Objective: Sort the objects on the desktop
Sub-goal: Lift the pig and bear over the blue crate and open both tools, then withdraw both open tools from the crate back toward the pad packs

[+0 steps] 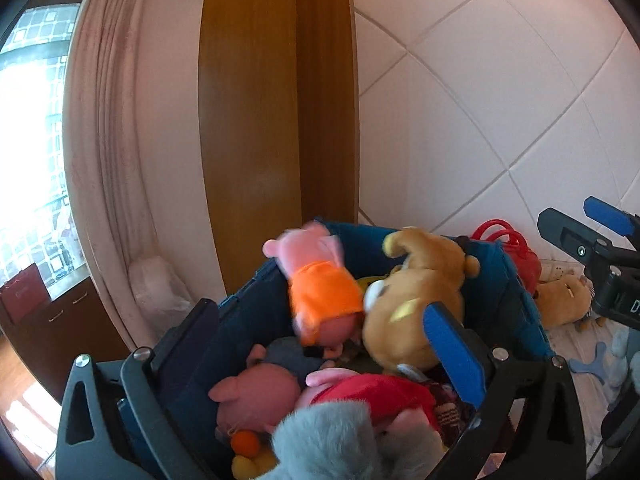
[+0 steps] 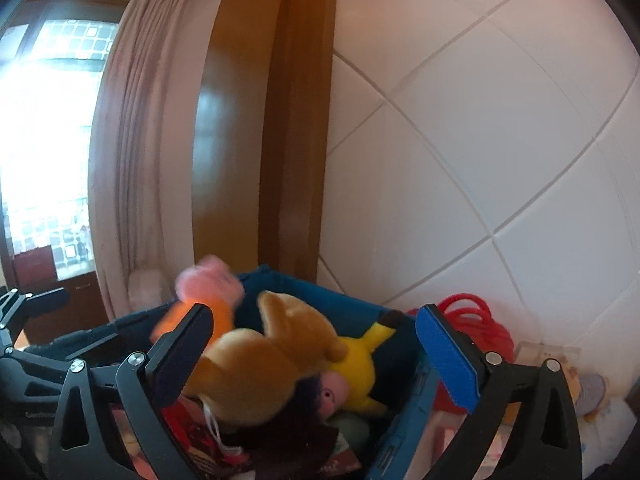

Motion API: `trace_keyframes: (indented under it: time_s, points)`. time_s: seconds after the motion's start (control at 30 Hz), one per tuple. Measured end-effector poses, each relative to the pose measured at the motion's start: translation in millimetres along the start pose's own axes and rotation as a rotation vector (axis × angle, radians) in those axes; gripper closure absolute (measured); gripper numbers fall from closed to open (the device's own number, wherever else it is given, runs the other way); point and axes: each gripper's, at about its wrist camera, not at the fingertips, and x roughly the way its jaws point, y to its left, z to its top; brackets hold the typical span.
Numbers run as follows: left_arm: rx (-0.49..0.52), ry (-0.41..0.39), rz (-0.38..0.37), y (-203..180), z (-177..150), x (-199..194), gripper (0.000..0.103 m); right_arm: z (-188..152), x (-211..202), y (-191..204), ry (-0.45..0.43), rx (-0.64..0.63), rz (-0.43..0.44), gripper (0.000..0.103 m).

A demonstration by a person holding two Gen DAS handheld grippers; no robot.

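Blue bin [image 1: 516, 292]: soft, light plush toys. Pink pig [image 1: 316, 276] and brown bear [image 1: 416, 300] on top; pinch at the body. Left tongs [image 1: 320, 344] and right tongs [image 2: 316, 356] both spread wide, empty.

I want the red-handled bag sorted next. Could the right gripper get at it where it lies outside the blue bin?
Probably yes: the right gripper is open and empty, and the red-handled bag lies uncovered beside the blue fabric bin.

The bin [image 1: 516, 280] is dark blue. In it, at 12 o'clock, a pink pig [image 1: 316, 276] wears orange; at 2 o'clock lies a tan bear [image 1: 416, 300]. The yellow toy [image 2: 360, 364] has a black-tipped ear.
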Motion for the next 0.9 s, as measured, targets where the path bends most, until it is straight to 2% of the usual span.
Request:
trace_keyframes:
  time_s: [0.43, 0.73, 0.9]
  points:
    - [-0.024, -0.011, -0.008, 1, -6, -36, 0.0, -9, -32, -2, 0.011, 0.003, -0.007, 0.0]
    - [-0.019, -0.018, -0.014, -23, -30, -87, 0.0, -27, -86, -16, 0.004, 0.023, -0.006, 0.0]
    - [-0.027, -0.002, 0.009, -52, -55, -122, 0.0, -43, -124, -34, 0.002, 0.034, 0.018, 0.0]
